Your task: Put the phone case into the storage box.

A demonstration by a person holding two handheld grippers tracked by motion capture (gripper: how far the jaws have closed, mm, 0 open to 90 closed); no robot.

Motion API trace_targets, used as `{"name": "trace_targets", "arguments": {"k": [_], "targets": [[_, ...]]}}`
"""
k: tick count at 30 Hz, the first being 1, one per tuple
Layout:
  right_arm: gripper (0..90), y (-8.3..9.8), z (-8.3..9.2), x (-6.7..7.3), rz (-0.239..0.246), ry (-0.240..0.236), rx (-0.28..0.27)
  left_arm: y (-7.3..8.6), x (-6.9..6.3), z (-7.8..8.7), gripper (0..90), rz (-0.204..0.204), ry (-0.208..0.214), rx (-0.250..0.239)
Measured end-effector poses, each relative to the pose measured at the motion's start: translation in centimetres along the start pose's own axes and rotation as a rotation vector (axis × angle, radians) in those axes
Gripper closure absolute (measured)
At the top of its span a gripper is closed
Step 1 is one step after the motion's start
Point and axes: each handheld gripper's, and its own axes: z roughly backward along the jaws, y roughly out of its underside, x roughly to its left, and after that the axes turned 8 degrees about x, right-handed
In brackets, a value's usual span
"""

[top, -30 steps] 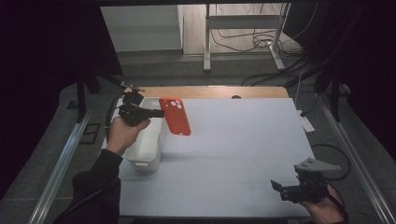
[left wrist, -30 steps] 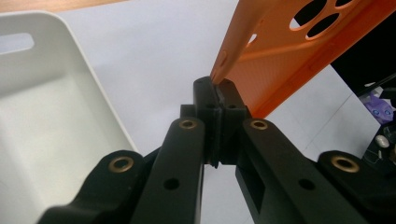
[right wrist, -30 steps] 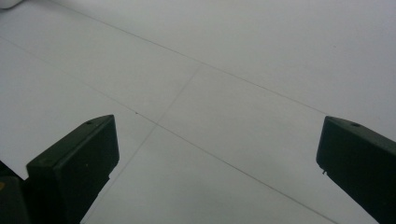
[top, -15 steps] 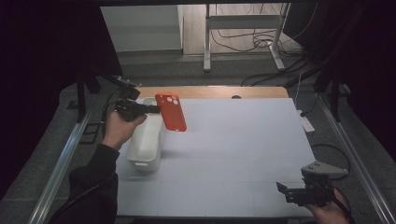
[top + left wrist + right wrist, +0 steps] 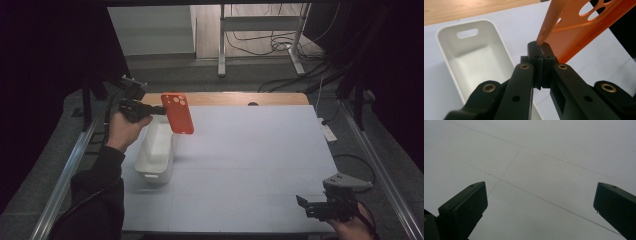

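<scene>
I have the left gripper [image 5: 161, 108] raised over the far left part of the table, its jaws pressed together on one edge of a flat orange-red plastic phone case [image 5: 178, 113] with round camera cut-outs near its top. In the left gripper view the pads [image 5: 534, 51] pinch the case's thin rim [image 5: 574, 27], and the case stands up and away from them, clear of the table. In the high view it hangs in the air just above the far end of a white oblong plastic tray [image 5: 156, 152], which has a slot handle at each short end and sits on the white table top [image 5: 250, 165]. My right gripper [image 5: 306, 206] rests low at the near right corner, well apart from the case, its jaws spread wide with bare table between them in the right gripper view.
</scene>
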Motion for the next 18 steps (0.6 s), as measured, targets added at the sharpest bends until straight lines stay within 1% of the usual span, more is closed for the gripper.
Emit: {"name": "trace_targets", "arguments": {"k": [8,13,18], "targets": [[0.0,0.0,0.0,0.1,0.006,0.001,-0.001,-0.5,0.8,0.5,88.9,0.012,-0.020,-0.006],[0.0,0.0,0.0,0.1,0.011,-0.002,0.003,-0.8,1.6,0.9,88.9,0.027,-0.040,-0.010],[0.0,0.0,-0.1,0.1,0.016,-0.002,0.007,-1.0,2.0,1.1,88.9,0.032,-0.052,-0.014]]}}
